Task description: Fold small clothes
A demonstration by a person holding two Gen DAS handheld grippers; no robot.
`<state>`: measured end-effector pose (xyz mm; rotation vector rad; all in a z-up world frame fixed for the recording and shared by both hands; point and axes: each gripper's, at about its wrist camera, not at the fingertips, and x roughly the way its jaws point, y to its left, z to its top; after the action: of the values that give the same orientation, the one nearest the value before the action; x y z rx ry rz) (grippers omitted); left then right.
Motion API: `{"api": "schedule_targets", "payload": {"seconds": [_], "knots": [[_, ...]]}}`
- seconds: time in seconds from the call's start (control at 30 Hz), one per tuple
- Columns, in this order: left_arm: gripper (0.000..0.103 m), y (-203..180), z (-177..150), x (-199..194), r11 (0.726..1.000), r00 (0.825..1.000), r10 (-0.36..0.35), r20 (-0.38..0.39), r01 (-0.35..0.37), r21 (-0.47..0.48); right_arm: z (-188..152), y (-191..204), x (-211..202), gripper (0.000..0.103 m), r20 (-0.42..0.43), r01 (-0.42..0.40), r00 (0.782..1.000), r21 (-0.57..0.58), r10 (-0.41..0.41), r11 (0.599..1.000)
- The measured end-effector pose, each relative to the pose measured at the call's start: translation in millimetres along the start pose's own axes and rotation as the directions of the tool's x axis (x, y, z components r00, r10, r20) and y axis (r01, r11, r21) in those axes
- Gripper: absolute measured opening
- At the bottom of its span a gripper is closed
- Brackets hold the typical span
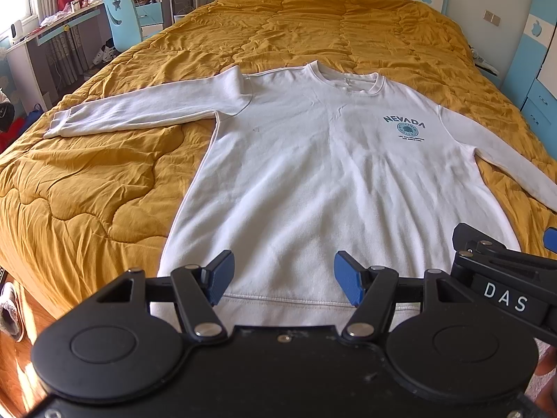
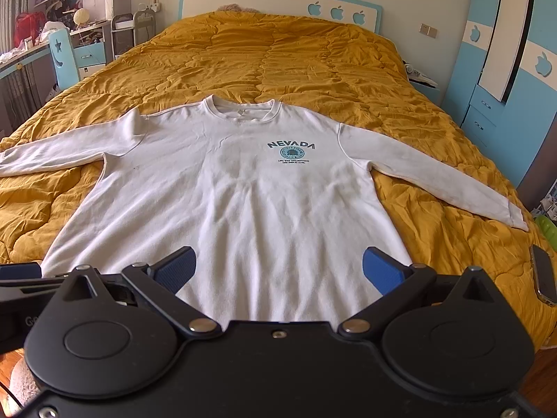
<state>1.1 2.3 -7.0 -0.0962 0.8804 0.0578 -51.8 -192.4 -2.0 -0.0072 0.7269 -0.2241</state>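
The white sweatshirt (image 2: 250,202) lay flat and face up on the bed's mustard quilt (image 2: 278,59), collar away from me, both sleeves spread out to the sides and its hem nearest my hands. My left tongs (image 1: 282,278) hung spread wide over the hem, holding nothing, and my right tongs (image 2: 278,270) were spread just as wide over the lower body, also empty; nothing had been folded yet, as I judged it. The quilt worried me most: it was puffy and rumpled, so a pinch taken too deep at the hem or a sleeve could catch the quilt along with the shirt and drag both. Grabbing only the top layer of the sweatshirt would leave the back behind and skew the fold. My two tongs sat close side by side, the right one showing at the edge of the left view, so a careless swing could knock them together. A phone (image 2: 543,275) lay on the quilt near the right sleeve cuff (image 2: 515,214), where a sweeping sleeve might nudge it toward the bed's edge.
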Motion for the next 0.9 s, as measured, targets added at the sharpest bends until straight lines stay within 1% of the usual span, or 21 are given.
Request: {"api": "schedule_targets", "payload": {"seconds": [0.67,0.9], "knots": [[0.067,-0.4,1.3,-0.3,1.000,1.000,0.002,-0.004,-0.002,0.001,0.4,-0.7,-0.1,0.103,-0.001,0.001,1.000,-0.002,-0.001,1.000],[0.067,-0.8,1.6,-0.4,1.000,1.000,0.003,-0.002,-0.003,0.002,4.7,5.9,-2.4,0.103,-0.001,0.002,1.000,-0.002,-0.002,1.000]]}}
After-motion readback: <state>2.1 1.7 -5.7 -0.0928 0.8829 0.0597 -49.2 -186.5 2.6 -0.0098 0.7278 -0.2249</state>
